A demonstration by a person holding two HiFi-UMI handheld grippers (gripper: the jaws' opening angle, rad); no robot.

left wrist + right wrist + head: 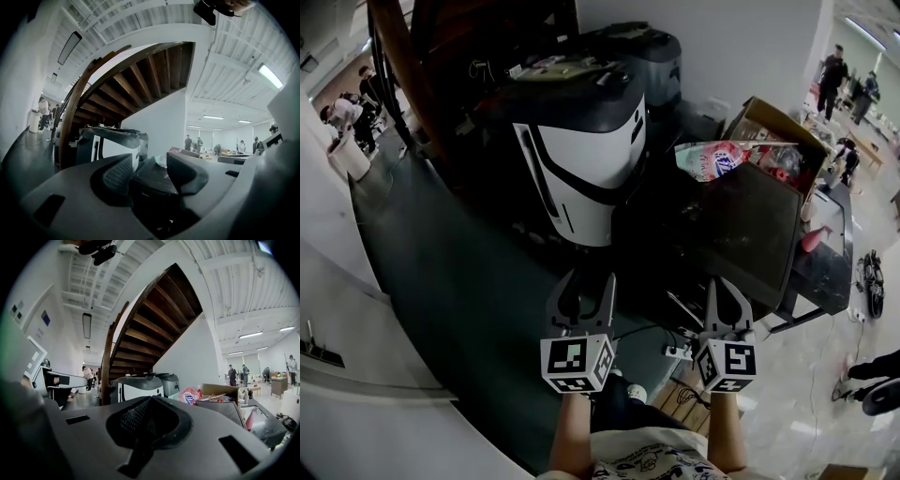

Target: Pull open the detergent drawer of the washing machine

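Nearest, side by side at the bottom edge of the head view — left gripper (591, 278) and right gripper (724, 286), each carried in a hand, both pointing level and away from the person. Left gripper released: jaws spread wide, pads bare, nothing pressed between them. Right gripper clenched: jaws drawn together tip to tip, on nothing.

Just ahead on the floor, apart from both grippers and untouched: dark washing machine (727, 220). Framed dead ahead through the gap of the left jaws; off to the right of the closed jaws in the right gripper view. Near corner turned toward the left gripper, broad dark top face stretching away toward the upper right of the head view. Detergent drawer not to be picked out anywhere on that dark body — so no telling which way it faces or how its long axis runs.

Further on, just beside the dark machine's left edge: taller white-and-black machine (581, 159), upright, white front toward the lower left of the head view. Behind that, close to the wall, a grey machine (642, 56). At the dark machine's far right corner, an open cardboard box (778, 127), with a pink-and-blue bag (717, 159) lying at its near edge.

Overhead and beyond, a wooden staircase (136, 79) curving up over the machines. Farthest off, people standing in the bright open room.
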